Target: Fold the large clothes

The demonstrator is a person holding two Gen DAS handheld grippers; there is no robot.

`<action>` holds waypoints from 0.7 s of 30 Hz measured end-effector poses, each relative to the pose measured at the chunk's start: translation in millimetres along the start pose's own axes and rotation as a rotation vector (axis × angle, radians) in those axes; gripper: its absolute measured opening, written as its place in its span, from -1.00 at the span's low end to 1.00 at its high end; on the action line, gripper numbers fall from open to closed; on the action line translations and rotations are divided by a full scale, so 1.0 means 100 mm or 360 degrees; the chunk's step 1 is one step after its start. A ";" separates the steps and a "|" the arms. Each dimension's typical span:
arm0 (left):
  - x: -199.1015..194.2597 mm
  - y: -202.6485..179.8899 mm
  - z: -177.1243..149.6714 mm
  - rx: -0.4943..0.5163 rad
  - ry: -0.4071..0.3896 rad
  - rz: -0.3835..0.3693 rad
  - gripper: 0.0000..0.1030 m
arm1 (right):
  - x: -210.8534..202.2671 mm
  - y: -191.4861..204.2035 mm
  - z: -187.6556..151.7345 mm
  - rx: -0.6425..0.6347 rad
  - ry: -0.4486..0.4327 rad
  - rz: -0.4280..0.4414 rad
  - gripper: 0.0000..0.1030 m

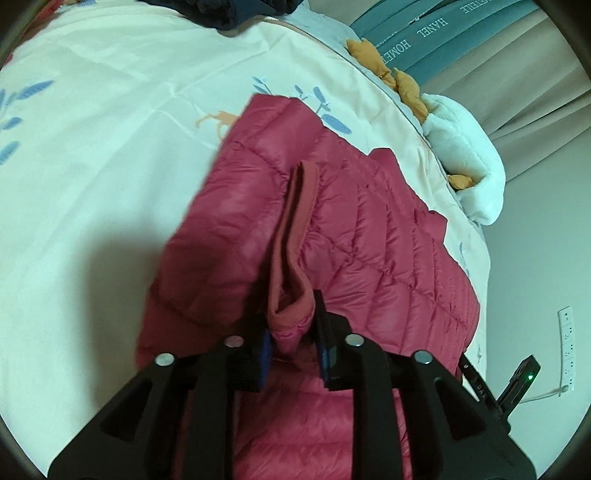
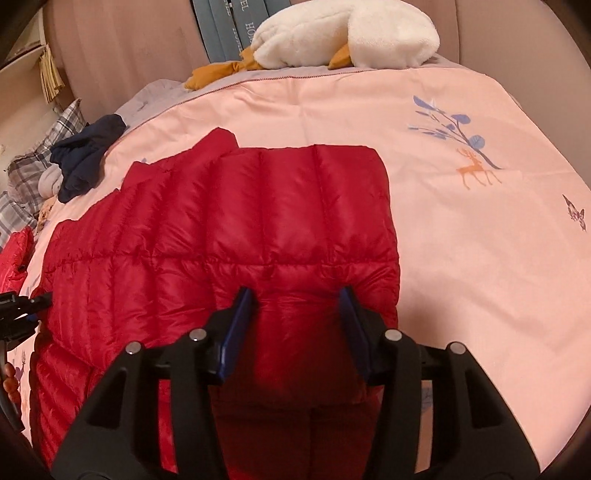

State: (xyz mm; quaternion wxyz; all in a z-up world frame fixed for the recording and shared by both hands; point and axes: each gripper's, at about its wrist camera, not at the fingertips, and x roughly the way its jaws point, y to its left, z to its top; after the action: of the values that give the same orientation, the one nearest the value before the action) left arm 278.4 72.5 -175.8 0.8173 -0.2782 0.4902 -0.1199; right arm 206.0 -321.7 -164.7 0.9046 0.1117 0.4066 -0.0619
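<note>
A red quilted down jacket [image 2: 229, 221] lies spread on the bed's pale printed cover [image 2: 461, 240]. In the left wrist view the jacket [image 1: 369, 236] is lifted and draped. My left gripper [image 1: 293, 332] is shut on a bunched fold of it with a plain red trim band [image 1: 295, 236]. My right gripper [image 2: 299, 295] is over the jacket's near part, with its jaws standing wide apart on either side of a puffed section. My left gripper also shows at the left edge of the right wrist view [image 2: 22, 310].
A white plush toy [image 2: 343, 33] with orange feet lies at the bed's far edge, by teal cushions [image 1: 417, 37]. A dark navy garment [image 2: 85, 155] and plaid fabric [image 2: 37, 162] lie far left. A wall socket strip [image 1: 569, 347] is beyond the bed's edge.
</note>
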 end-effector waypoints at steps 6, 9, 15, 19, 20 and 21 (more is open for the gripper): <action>-0.49 0.00 -0.01 0.0174 -0.0130 0.0197 0.38 | -0.29 -0.12 0.02 0.0038 -0.0043 -0.0019 0.36; -0.66 -0.13 0.02 0.0269 -0.0188 0.0211 0.57 | -0.46 -0.15 0.06 0.0056 -0.0111 0.0018 0.41; -0.53 -0.70 -0.09 0.0537 -0.0209 0.0174 0.75 | -0.57 0.19 0.19 -0.0055 -0.0167 0.0092 0.48; -0.21 -1.08 -0.22 0.0706 -0.0157 0.0184 0.75 | -0.45 0.56 0.22 -0.0197 -0.0166 0.0105 0.48; -0.14 -1.15 -0.26 0.0756 -0.0146 0.0195 0.75 | -0.42 0.62 0.21 -0.0225 -0.0165 0.0106 0.48; -0.07 -1.22 -0.30 0.0811 -0.0133 0.0213 0.75 | -0.38 0.69 0.20 -0.0251 -0.0161 0.0110 0.48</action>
State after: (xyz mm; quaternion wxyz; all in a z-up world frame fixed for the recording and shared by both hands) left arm 258.0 -34.2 -112.0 0.8866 -0.0351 0.4274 -0.1735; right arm 209.5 -259.1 -113.0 0.9316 0.0508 0.3600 -0.0039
